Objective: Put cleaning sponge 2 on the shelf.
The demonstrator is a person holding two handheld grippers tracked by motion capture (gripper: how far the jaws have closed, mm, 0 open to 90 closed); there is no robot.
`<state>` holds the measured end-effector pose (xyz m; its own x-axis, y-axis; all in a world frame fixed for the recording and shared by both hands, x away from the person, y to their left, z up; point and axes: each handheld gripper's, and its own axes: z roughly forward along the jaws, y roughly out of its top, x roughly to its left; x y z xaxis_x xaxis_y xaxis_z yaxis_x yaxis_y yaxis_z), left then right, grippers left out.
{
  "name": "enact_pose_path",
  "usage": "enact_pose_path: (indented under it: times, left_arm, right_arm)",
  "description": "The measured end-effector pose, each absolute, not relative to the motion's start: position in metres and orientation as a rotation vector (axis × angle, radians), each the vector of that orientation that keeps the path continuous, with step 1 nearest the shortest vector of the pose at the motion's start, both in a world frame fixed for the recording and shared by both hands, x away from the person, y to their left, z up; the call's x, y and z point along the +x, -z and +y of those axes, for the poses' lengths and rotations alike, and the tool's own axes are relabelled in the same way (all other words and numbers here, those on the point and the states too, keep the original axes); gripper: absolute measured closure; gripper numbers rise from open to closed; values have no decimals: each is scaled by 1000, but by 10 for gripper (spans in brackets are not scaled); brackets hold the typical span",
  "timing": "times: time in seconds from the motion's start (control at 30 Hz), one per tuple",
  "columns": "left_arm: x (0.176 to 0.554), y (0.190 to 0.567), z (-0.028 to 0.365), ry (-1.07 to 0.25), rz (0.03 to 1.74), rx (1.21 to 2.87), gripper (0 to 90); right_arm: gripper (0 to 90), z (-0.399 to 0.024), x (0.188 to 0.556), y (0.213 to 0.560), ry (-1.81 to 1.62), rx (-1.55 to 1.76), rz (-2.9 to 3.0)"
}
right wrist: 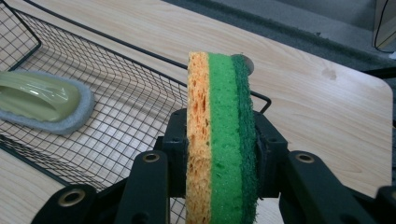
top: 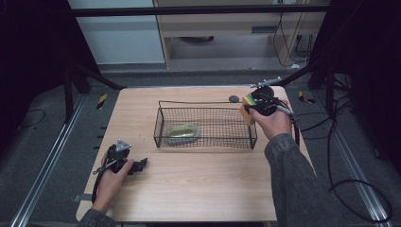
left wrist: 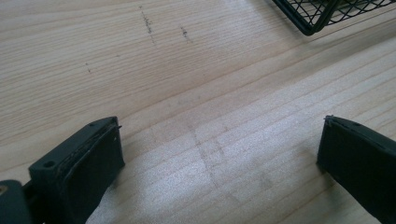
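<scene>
An orange-and-green layered sponge [right wrist: 219, 135] stands on edge between the jaws of my right gripper [right wrist: 219, 154], which is shut on it. In the high view that right gripper [top: 251, 108] holds the sponge [top: 246, 110] over the right end of a black wire basket [top: 206, 139]. Inside the basket [right wrist: 116, 116] lies a scrubber with a pale green handle on a grey pad [top: 182, 132], seen at far left as the scrubber [right wrist: 42, 100]. My left gripper [top: 140, 166] rests on the table near the front left corner; the left gripper [left wrist: 219, 158] stands open over bare wood.
A small dark round object [top: 233, 99] lies on the wooden table [top: 189, 189] behind the basket's right end. A basket corner [left wrist: 322, 16] shows ahead of the left gripper. Cables and black frame posts surround the table on the floor.
</scene>
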<state>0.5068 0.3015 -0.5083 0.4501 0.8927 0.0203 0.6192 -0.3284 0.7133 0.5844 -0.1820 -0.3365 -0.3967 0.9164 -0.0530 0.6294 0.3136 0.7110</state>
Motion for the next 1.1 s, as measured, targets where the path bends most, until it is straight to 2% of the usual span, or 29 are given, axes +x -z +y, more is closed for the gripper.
enact_pose_path:
  times: [0.33, 1.1]
  left_arm:
    - [507, 508, 301, -551, 1257, 2068, 0]
    - [508, 508, 301, -550, 1253, 2069, 0]
  right_arm:
    - [645, -176, 595, 359, -804, 1378, 2169]
    - [641, -180, 599, 380, -761, 1424, 2188]
